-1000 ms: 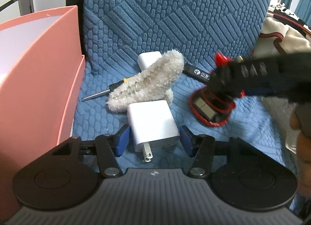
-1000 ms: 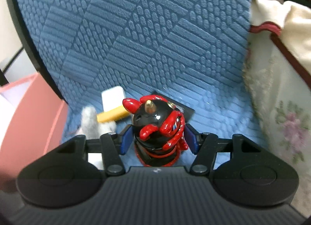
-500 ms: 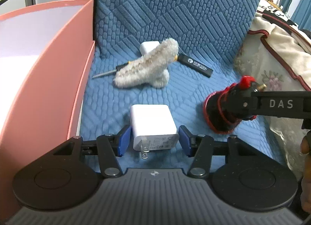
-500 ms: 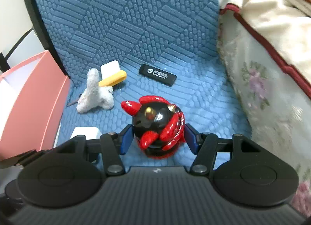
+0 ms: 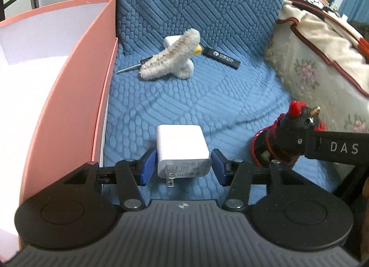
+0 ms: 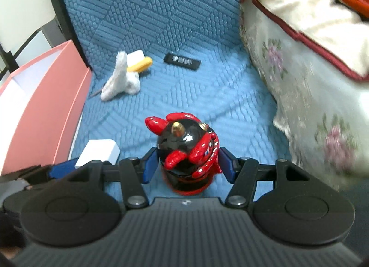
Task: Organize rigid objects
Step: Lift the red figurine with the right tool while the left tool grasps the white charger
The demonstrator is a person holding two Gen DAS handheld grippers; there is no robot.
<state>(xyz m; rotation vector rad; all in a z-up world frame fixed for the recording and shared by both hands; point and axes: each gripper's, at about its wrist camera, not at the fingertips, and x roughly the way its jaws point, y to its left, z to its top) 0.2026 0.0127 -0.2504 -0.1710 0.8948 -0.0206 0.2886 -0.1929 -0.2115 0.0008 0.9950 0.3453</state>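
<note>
Your left tongs [image 5: 183,167] are clamped on a white wall charger [image 5: 182,149], its blue pads pressing both sides and its two metal prongs pointing back toward you. The charger hangs above the blue quilted seat cushion [image 5: 207,105], just beside the wall of a pink open box [image 5: 76,96] with a white interior, which stands along the cushion's left edge.

Your right tongs [image 6: 188,165] are clamped on a black and red horned figurine [image 6: 186,151] with small gold spikes on its head; it stands upright between the blue pads, held above the cushion. In the left wrist view the same figurine shows at the right, gripped by a black finger lettered "DAS".

Farther back on the cushion, near the upright backrest, lies a small cluster: a fluffy white sock [image 5: 170,59] draped over a screwdriver [image 5: 129,68] whose yellow handle shows in the right wrist view, with a second white charger block [image 5: 169,41] touching the sock from behind. A black USB stick [image 5: 221,58] with white print lies just to the right of the sock. To the right of the cushion is a cream floral bedspread [image 5: 311,68] with dark red trim.
</note>
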